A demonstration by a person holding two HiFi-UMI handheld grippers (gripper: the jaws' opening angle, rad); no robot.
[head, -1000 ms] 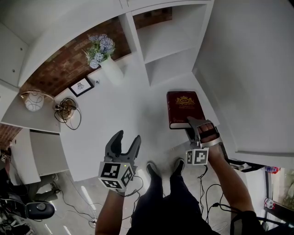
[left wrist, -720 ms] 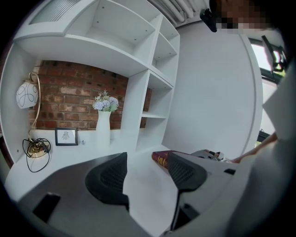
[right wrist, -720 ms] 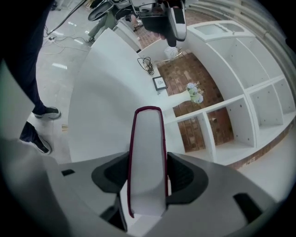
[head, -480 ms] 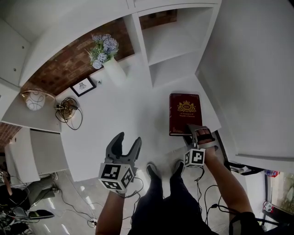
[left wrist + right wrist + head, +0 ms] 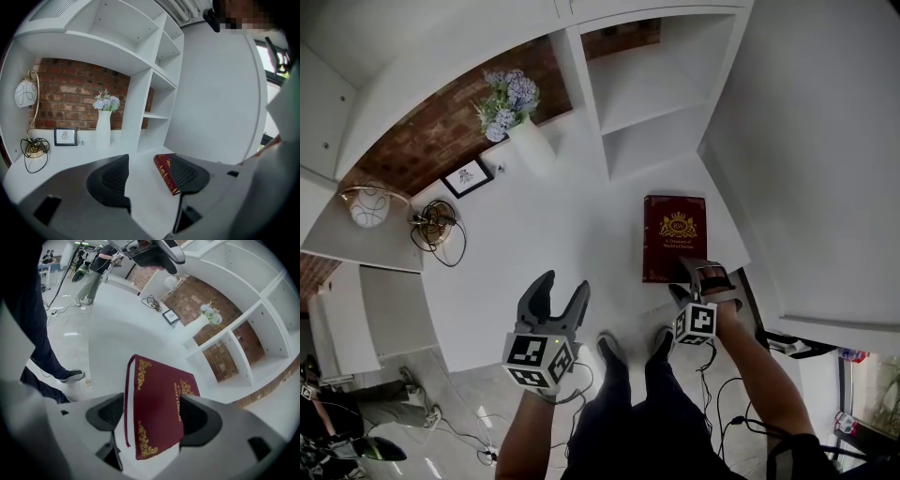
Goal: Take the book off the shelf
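Observation:
A dark red book [image 5: 675, 234] with gold ornament lies flat on the white desk [image 5: 544, 253], below the empty white shelves [image 5: 652, 89]. My right gripper [image 5: 697, 278] sits at the book's near edge. In the right gripper view the book [image 5: 157, 404] lies between the jaws of this gripper [image 5: 152, 405], which are opening; the pads stand off its cover and page edge. My left gripper [image 5: 558, 289] hovers open and empty over the desk's front edge, to the left of the book. From the left gripper [image 5: 147, 171] the book [image 5: 165, 172] shows just past the right jaw.
A white vase of flowers [image 5: 525, 141], a small framed picture [image 5: 467, 176], a round lamp [image 5: 370, 206] and a coil of cable [image 5: 439, 227] stand along the brick back wall. A white wall panel [image 5: 806, 169] borders the desk on the right. My shoes [image 5: 614, 349] are below the desk edge.
The book has gone from tilted in the right gripper's hold to lying flat on the desk. The right gripper's jaws have spread and drawn back toward me. The left gripper has stayed put.

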